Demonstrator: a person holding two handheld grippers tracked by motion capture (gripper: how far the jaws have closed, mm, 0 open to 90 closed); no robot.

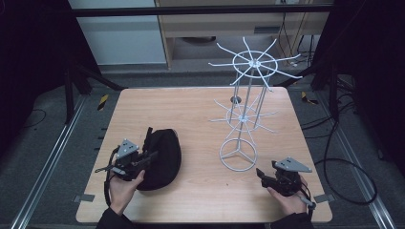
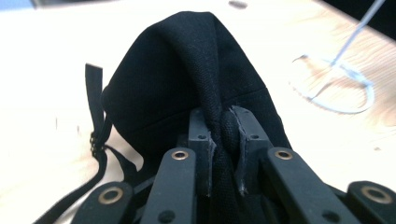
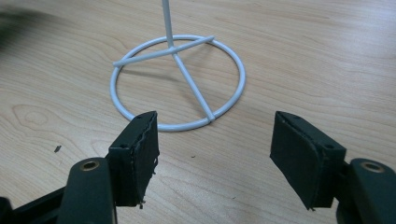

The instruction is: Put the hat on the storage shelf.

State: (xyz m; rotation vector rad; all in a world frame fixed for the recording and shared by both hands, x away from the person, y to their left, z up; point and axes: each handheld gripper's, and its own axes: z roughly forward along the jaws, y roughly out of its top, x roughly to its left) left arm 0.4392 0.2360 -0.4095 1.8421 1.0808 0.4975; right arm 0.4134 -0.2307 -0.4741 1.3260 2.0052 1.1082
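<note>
Nearest us in the high view, our two hands come in over the table's (image 1: 200,100) near edge. Our left gripper (image 1: 149,156) sits at the near left corner, against the black cap (image 1: 162,157), which lies toward the left edge. Our right gripper (image 1: 260,172) rests by the near right corner, just short of the white wire rack (image 1: 243,114), whose ring base stands right of centre and well apart from the cap.

From the left gripper view, our jaws are pinched tight on a raised fold of the cap's fabric (image 2: 223,126), with the crown bulging beyond and a strap (image 2: 95,121) trailing off to one side on the wood.

From the right gripper view, our jaws stand wide apart with nothing between them, pointed at the rack's ring base (image 3: 177,81).

We judge the step in hand to be lifting the cap toward the rack. To do it well, we should keep the pinch firm, raise it slowly so the thin fold does not slip, and watch that the strap does not snag a prong.
</note>
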